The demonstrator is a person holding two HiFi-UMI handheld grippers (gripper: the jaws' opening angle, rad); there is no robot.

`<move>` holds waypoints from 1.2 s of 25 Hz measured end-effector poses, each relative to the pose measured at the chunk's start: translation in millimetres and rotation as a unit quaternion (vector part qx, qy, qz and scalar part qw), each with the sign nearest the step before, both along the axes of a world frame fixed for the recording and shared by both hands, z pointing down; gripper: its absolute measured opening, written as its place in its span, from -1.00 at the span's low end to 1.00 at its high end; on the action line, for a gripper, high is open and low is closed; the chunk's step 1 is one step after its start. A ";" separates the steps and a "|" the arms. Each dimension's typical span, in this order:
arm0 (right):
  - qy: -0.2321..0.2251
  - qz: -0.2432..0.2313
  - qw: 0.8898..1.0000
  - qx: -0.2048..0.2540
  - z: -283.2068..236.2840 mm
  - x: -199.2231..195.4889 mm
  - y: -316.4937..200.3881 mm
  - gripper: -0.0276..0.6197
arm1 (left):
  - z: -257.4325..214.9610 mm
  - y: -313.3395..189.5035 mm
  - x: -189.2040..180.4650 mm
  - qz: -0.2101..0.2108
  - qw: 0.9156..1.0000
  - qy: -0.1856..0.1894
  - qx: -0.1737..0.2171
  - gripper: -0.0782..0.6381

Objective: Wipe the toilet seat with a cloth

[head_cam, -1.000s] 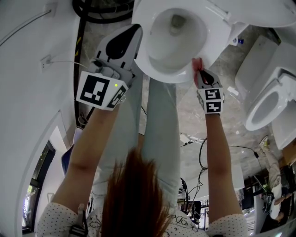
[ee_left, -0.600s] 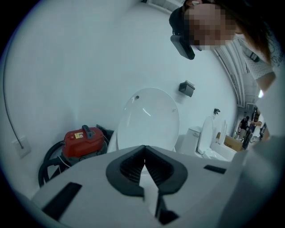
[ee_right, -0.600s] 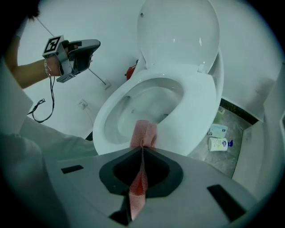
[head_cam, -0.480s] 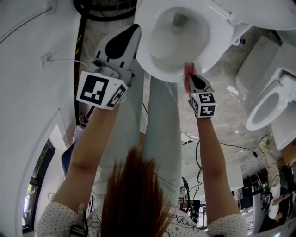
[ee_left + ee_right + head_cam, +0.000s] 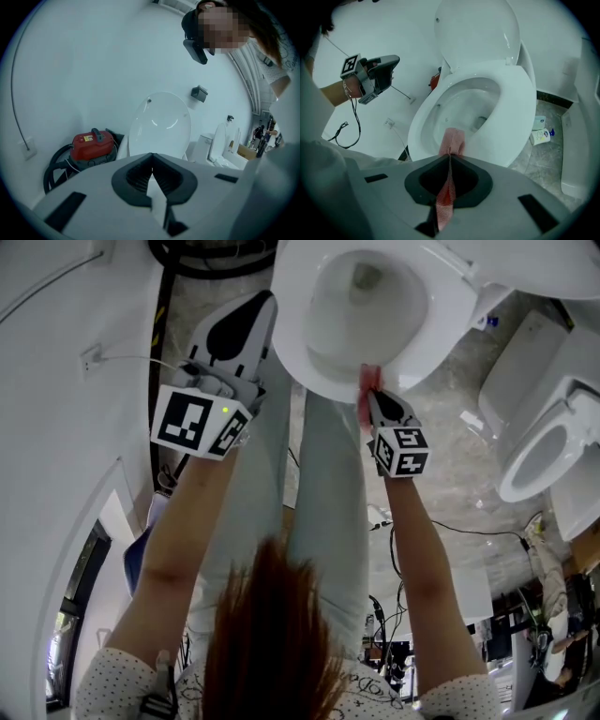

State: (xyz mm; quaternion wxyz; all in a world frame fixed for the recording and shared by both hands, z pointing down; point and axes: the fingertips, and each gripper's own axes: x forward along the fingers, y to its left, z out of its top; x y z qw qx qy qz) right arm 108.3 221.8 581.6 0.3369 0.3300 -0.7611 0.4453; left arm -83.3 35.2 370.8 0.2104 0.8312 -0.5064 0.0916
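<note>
While the right gripper (image 5: 450,158) pinches the pink cloth (image 5: 453,139), it lies on the front rim of the toilet seat (image 5: 520,112), mid-frame.
Soft, light and floppy, it is probably best held bunched at one edge; the left gripper (image 5: 151,165) is closed and empty.

Grey marbled stone floor (image 5: 441,427), crowded with bathroom fixtures.
A white toilet (image 5: 445,320) stands on it with the lid up, and a second toilet (image 5: 506,479) stands well apart to the right. A small white bottle (image 5: 541,136) with a blue label lies on the stone just beside the first toilet's base. By the wall behind sit a red vacuum cleaner (image 5: 92,145) and its coiled black hose (image 5: 54,168). Thin black cables (image 5: 408,554) trail across the floor near the person's pale-trousered legs (image 5: 323,484).
</note>
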 end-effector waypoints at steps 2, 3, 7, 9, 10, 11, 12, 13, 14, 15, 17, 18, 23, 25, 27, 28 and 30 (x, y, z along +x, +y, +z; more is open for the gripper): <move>-0.006 0.003 1.000 -0.004 -0.4 -5.7 1.4 -0.85 | 1.1 2.1 -2.9 -0.002 1.000 -0.003 -0.002 -0.77; -0.009 0.006 1.000 -0.006 -0.6 -9.0 2.1 -0.85 | 1.4 3.2 -4.3 -0.001 1.000 -0.004 -0.003 -0.77; -0.023 0.029 0.999 -0.013 0.8 -23.0 6.2 -0.85 | 4.8 8.2 -8.8 -0.002 1.000 -0.009 -0.005 -0.77; -0.032 0.040 0.998 -0.019 1.7 -33.4 8.4 -0.85 | 6.8 9.6 -10.5 -0.004 1.000 -0.011 -0.007 -0.77; -0.038 0.047 0.998 -0.024 2.1 -39.8 9.2 -0.85 | 7.7 9.8 -11.0 -0.004 1.000 -0.011 -0.008 -0.77; -0.044 0.053 0.997 -0.029 2.4 -47.1 9.3 -0.85 | 8.5 9.6 -11.1 -0.004 1.000 -0.012 -0.009 -0.77; -0.049 0.056 0.997 -0.031 2.5 -54.8 8.8 -0.85 | 8.9 9.2 -11.0 -0.003 1.000 -0.011 -0.010 -0.77; -0.051 0.059 0.996 -0.032 2.7 -62.0 7.6 -0.85 | 9.0 8.8 -10.7 -0.002 1.000 -0.011 -0.011 -0.77; -0.053 0.064 0.996 -0.033 3.2 -68.0 5.7 -0.85 | 8.9 8.4 -10.2 0.000 1.000 -0.011 -0.011 -0.77; -0.054 0.070 0.996 -0.033 4.0 -72.4 3.6 -0.85 | 8.6 7.9 -9.7 0.002 1.000 -0.010 -0.011 -0.77; -0.052 0.082 0.995 -0.035 6.1 -77.6 0.2 -0.85 | 8.6 7.2 -9.1 0.007 1.000 -0.011 -0.010 -0.77; -0.050 0.085 0.994 -0.036 6.9 -79.2 -0.5 -0.85 | 8.9 7.0 -9.5 0.009 1.000 -0.011 -0.010 -0.77; -0.047 0.088 0.994 -0.035 6.1 -88.2 1.1 -0.85 | 10.5 4.8 -16.4 0.013 1.000 -0.009 -0.011 -0.77; -0.044 0.090 0.995 -0.031 5.6 -91.9 1.6 -0.85 | 11.8 3.0 -18.0 0.017 1.000 -0.008 -0.011 -0.77; -0.043 0.096 0.994 -0.029 5.2 -96.5 0.7 -0.85 | 13.8 -0.1 -19.7 0.021 1.000 -0.008 -0.013 -0.77; -0.044 0.098 0.994 -0.029 4.5 -99.9 0.2 -0.85 | 14.7 -1.8 -20.7 0.023 1.000 -0.007 -0.014 -0.77; -0.047 0.097 0.994 -0.029 2.5 -108.6 0.4 -0.85 | 15.1 -5.1 -22.3 0.026 1.000 -0.007 -0.015 -0.77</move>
